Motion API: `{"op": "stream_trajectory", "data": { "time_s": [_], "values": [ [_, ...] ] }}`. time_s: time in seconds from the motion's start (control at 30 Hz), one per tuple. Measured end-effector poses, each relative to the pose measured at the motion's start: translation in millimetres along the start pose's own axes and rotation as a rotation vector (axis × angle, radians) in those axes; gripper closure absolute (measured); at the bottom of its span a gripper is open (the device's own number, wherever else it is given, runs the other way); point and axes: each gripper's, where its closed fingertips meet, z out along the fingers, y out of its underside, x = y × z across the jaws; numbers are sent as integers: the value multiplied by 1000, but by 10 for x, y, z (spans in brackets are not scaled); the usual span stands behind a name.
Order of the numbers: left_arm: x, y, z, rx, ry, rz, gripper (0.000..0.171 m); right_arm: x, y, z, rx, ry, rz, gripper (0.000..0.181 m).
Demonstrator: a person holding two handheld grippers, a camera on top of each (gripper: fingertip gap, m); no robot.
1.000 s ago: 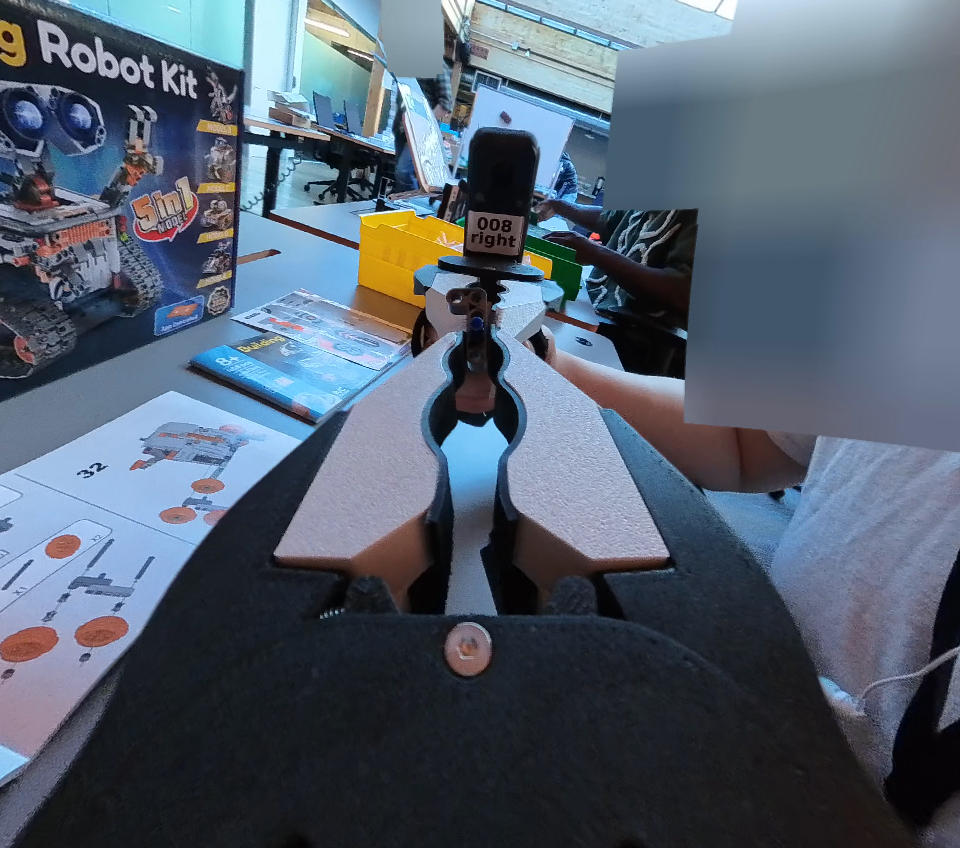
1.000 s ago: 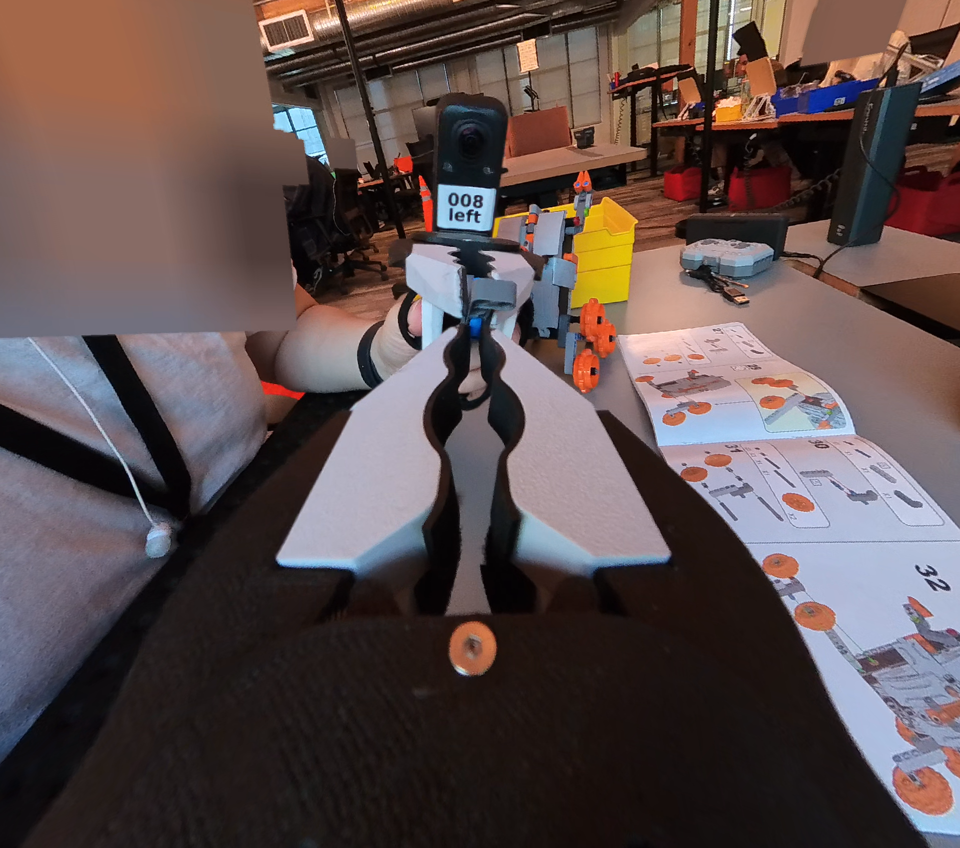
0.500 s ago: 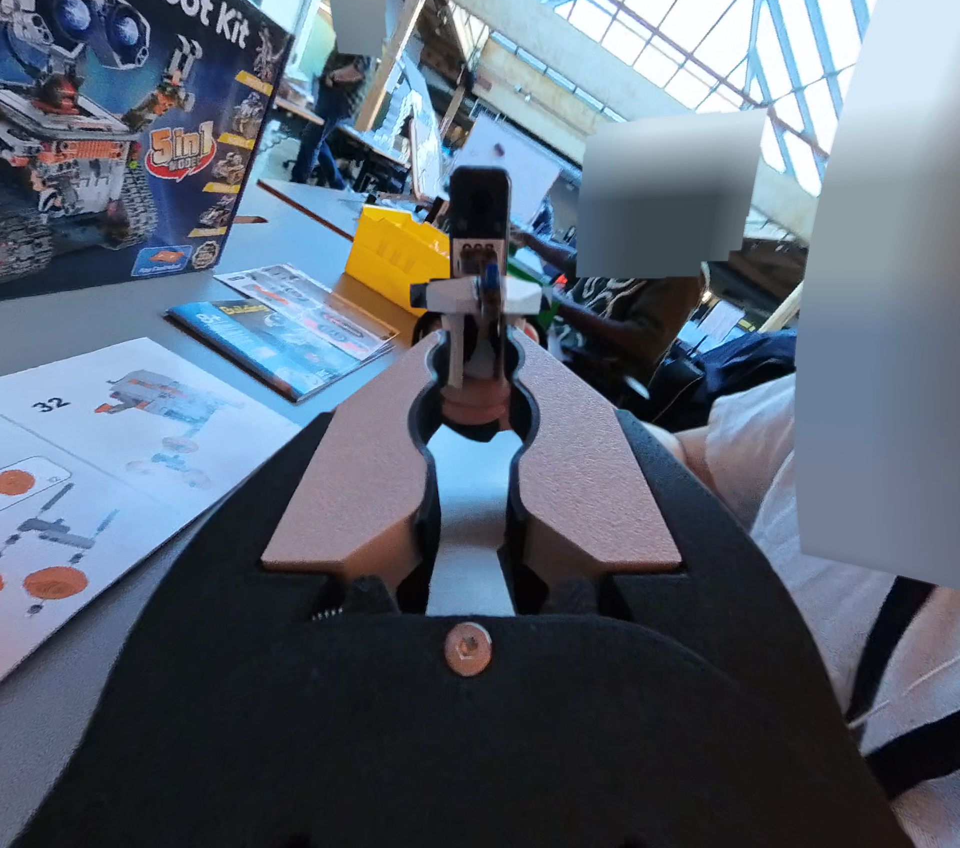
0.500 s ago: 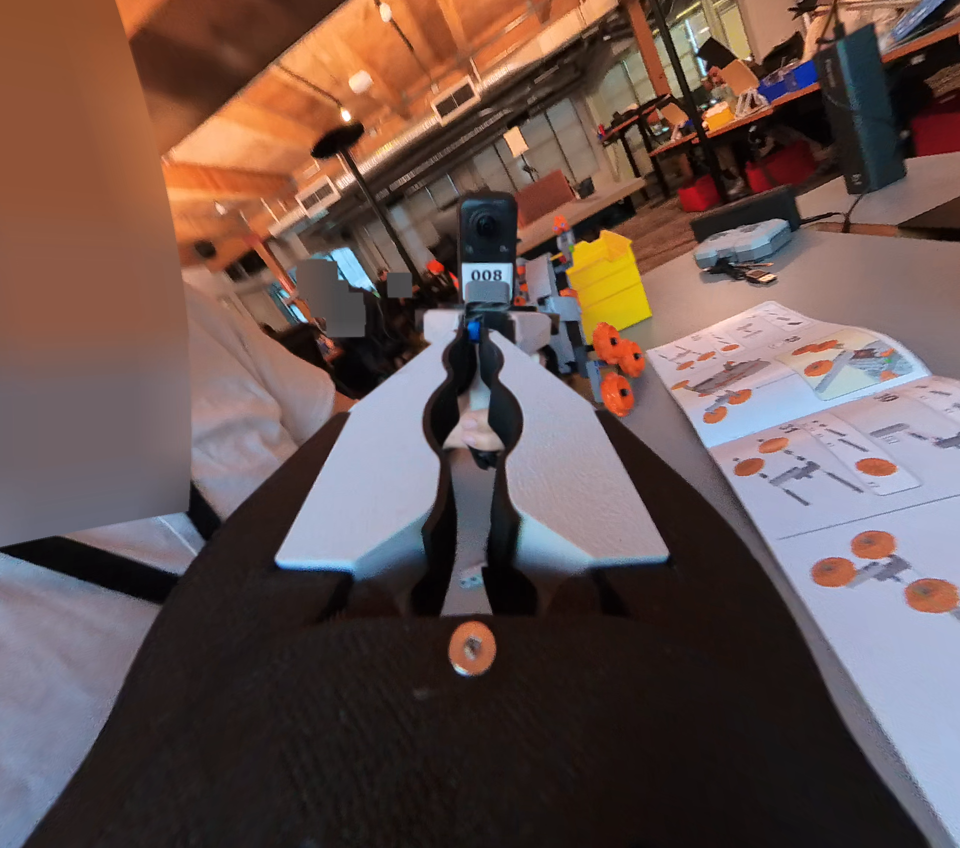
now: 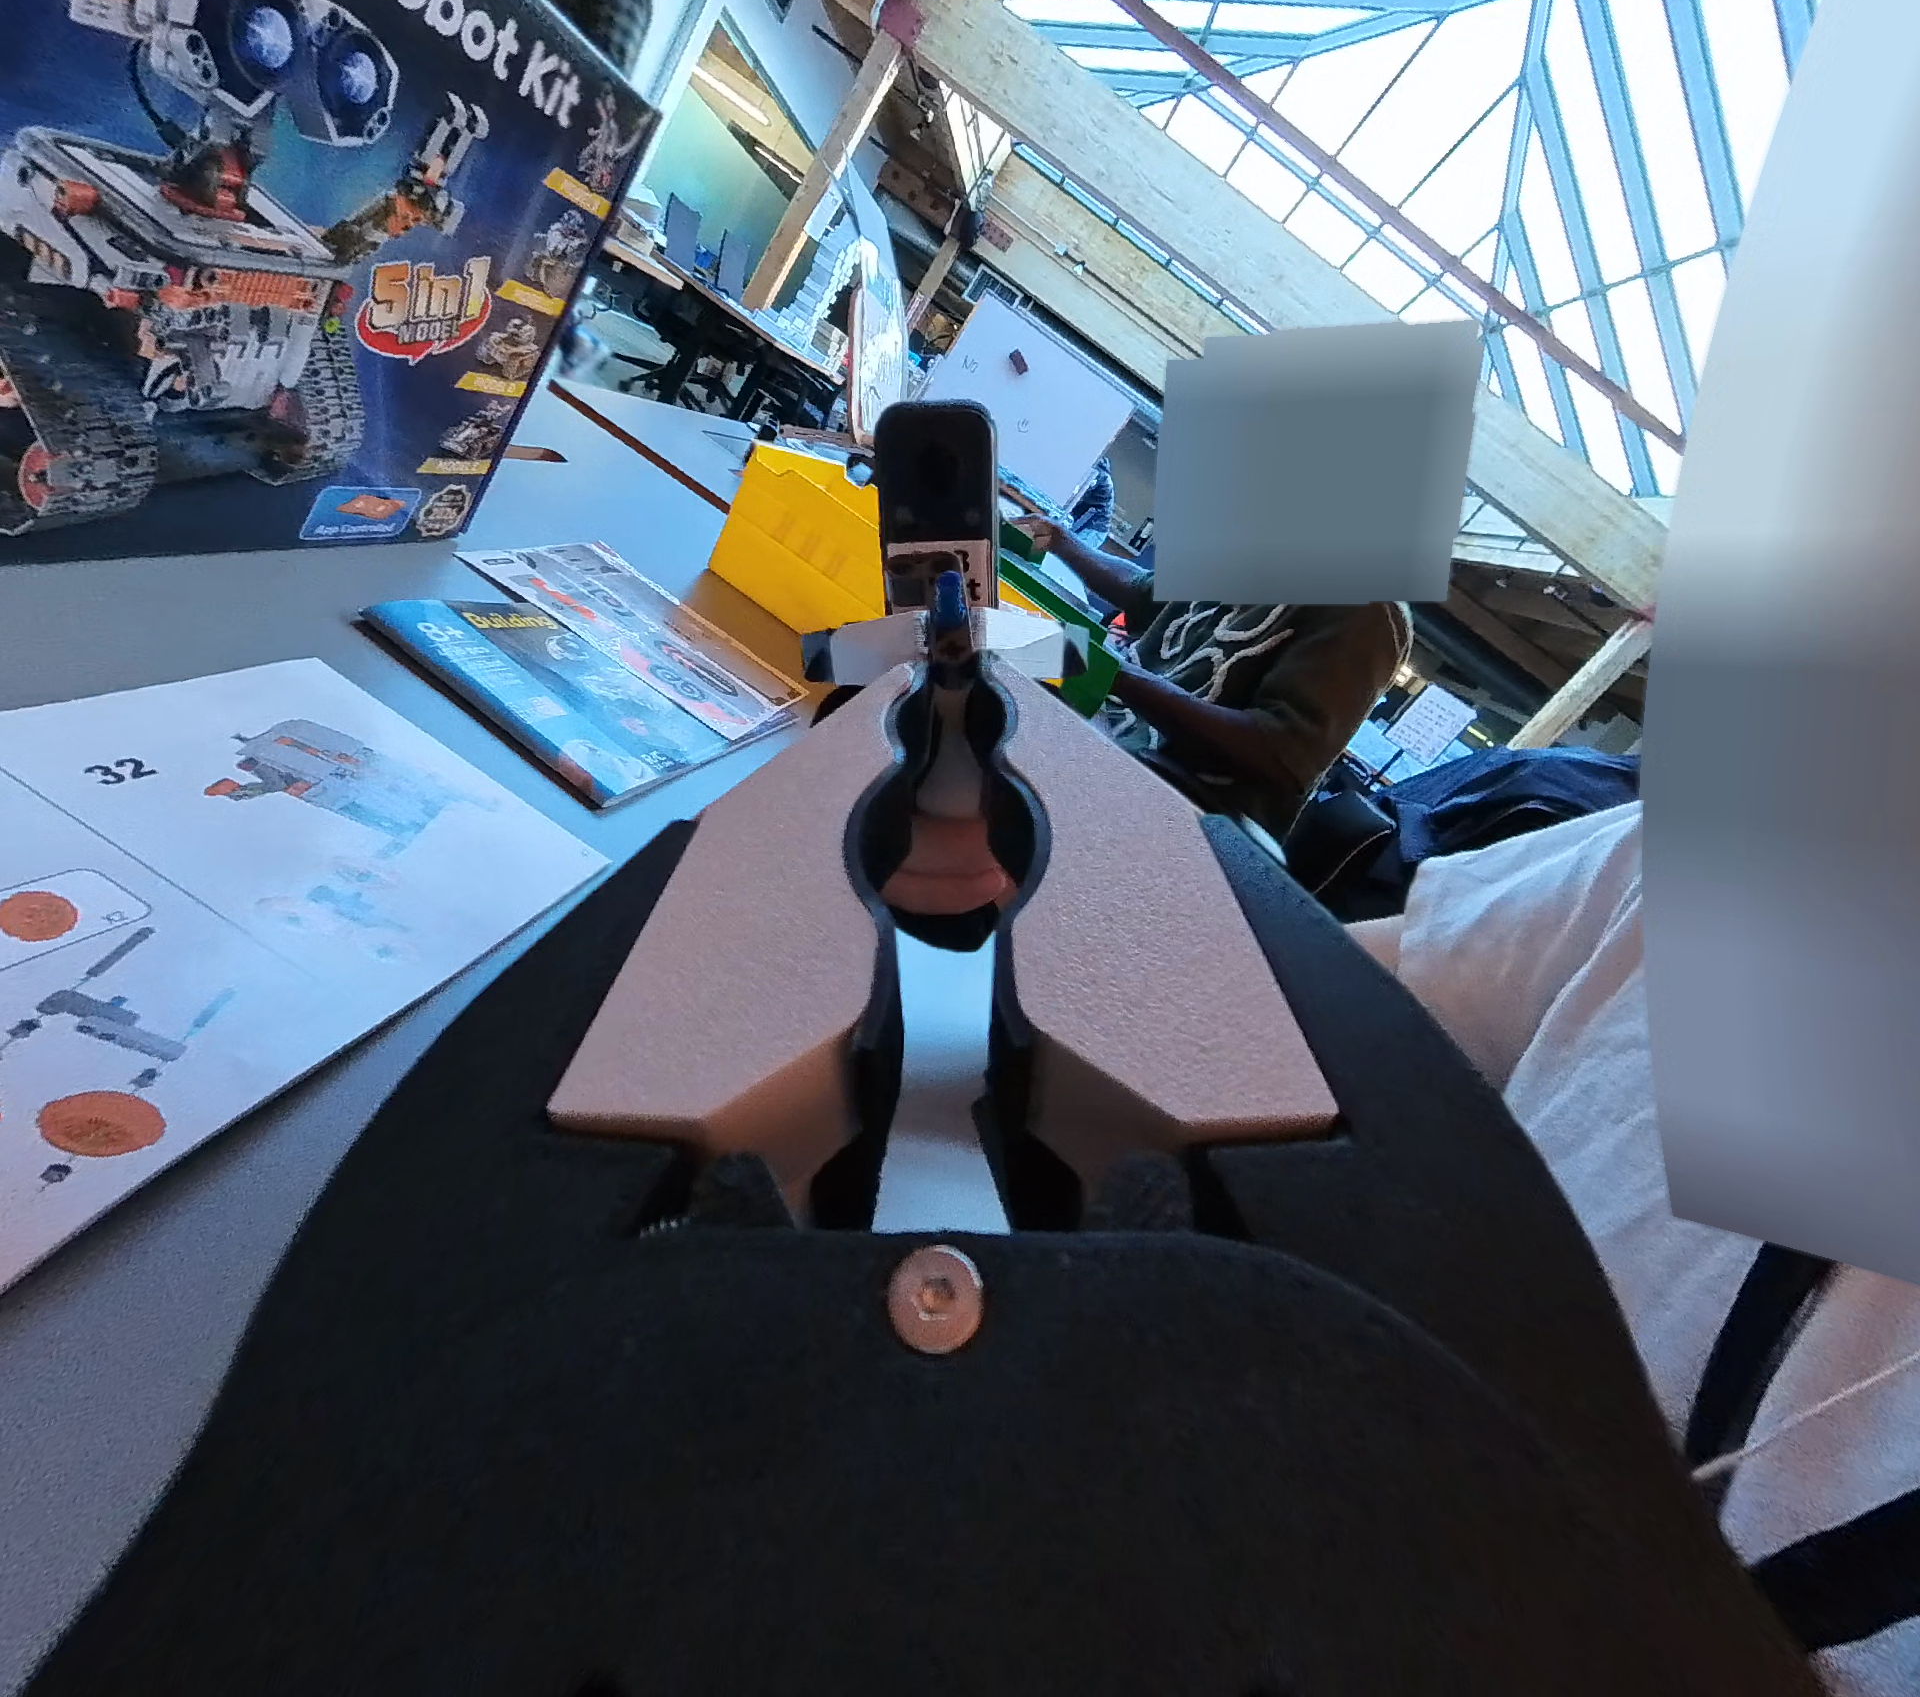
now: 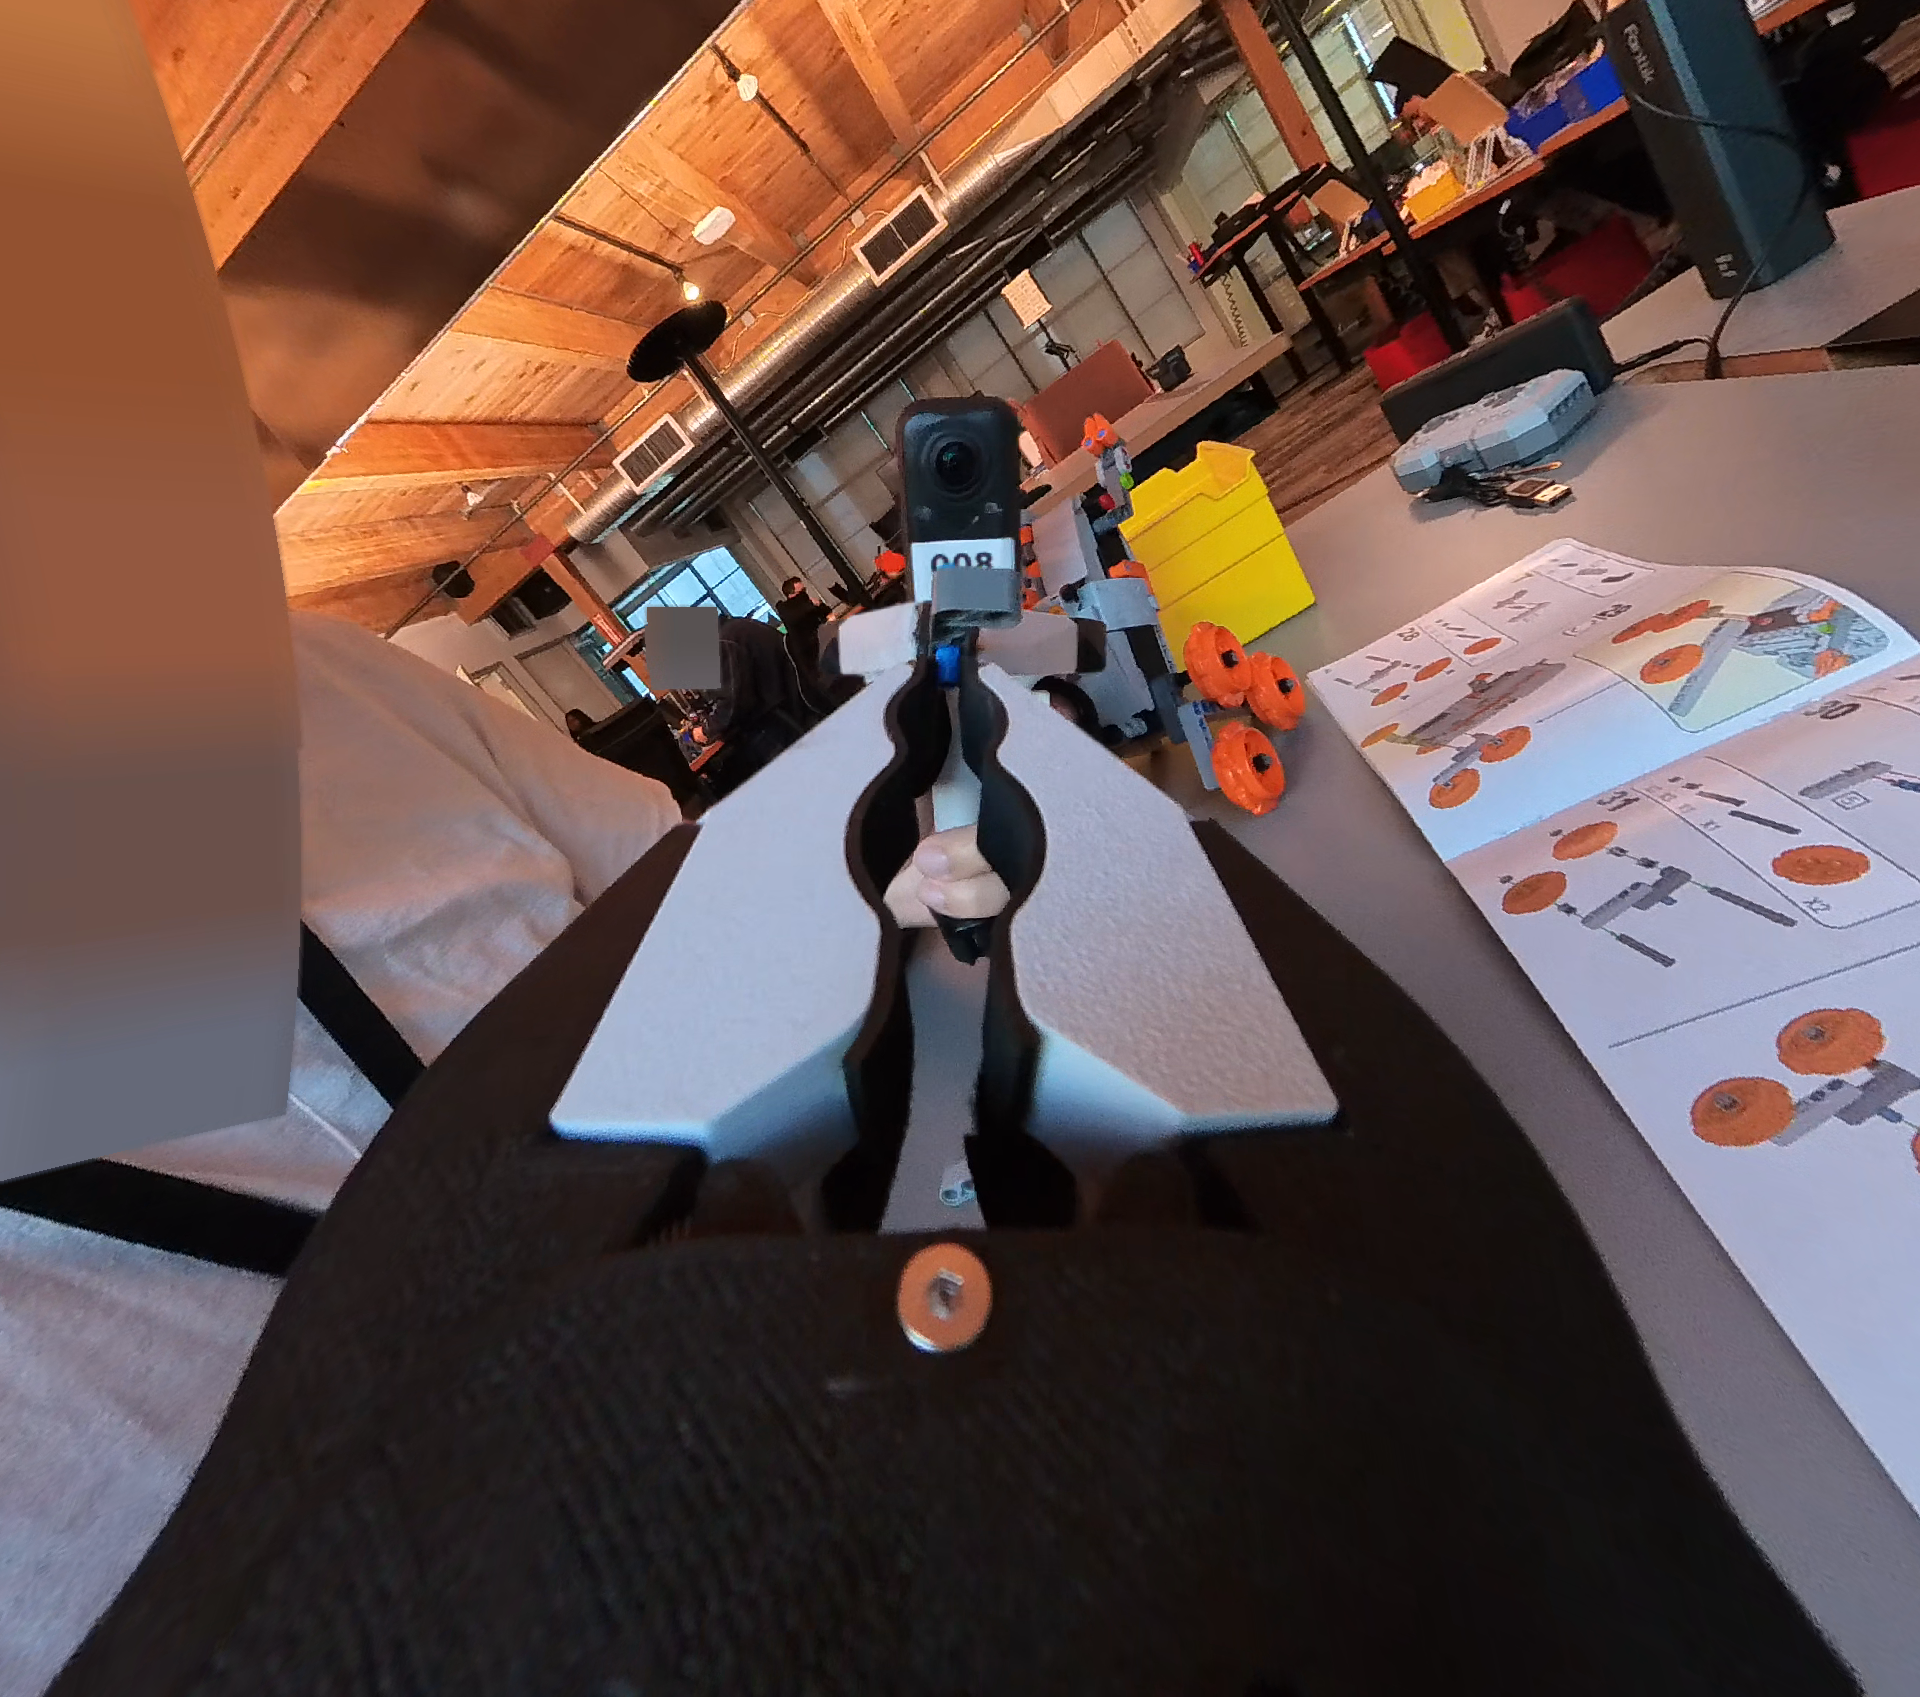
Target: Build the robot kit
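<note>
Pinching together at their tips, the fingers of the left gripper [image 5: 943,679] are clenched on a small grey piece [image 6: 971,598]. The right wrist view shows that piece perched at the meeting point of the two tools. The right gripper [image 6: 951,679] faces the left one nose to nose, its tips drawn in on a short blue pin [image 6: 945,667] that touches the grey piece from below. Both are raised above the grey table [image 6: 1351,972], close to the holder's white-shirted chest. A hand [image 5: 940,878] on the far tool's handle shows through the gap between the fingers.

On the table beside the grippers lies an open instruction sheet [image 5: 260,868] printed with orange wheels. Just beyond it in the left wrist view rests a blue booklet [image 5: 582,691]. Farther off, a large kit box [image 5: 260,193] stands upright. In the right wrist view, a partly built grey model with three orange wheels [image 6: 1242,707] sits near the tips. A yellow bin [image 6: 1216,546] stands just behind it, and a grey controller [image 6: 1486,432] lies well beyond, at the right. Another person sits at the far side of the table.
</note>
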Motion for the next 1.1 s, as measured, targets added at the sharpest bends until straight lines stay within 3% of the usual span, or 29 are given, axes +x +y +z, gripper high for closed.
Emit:
{"op": "stream_trajectory", "data": {
  "time_s": [0.57,0.63,0.7,0.8,0.9,1.0,1.1],
  "values": [
    [-31,-11,-38,1,2,-51,167,24,47,72,21,-4,16,178],
    [-23,6,-39,-22,-1,-58,167,15,66,64,-11,11,-71,177],
    [-3,32,-32,-50,22,-113,167,87,139,11,-115,87,-214,164],
    [-29,139,-20,-129,19,-203,167,259,245,-162,-310,253,-547,144],
    [-91,352,-29,-264,-23,-278,166,251,375,-220,-467,309,-911,121],
    [-113,493,-49,-336,-11,-388,167,211,482,-187,-542,307,-1011,117],
    [-135,637,-81,-425,-17,-426,167,244,545,-231,-638,341,-1116,127]
  ]
}}
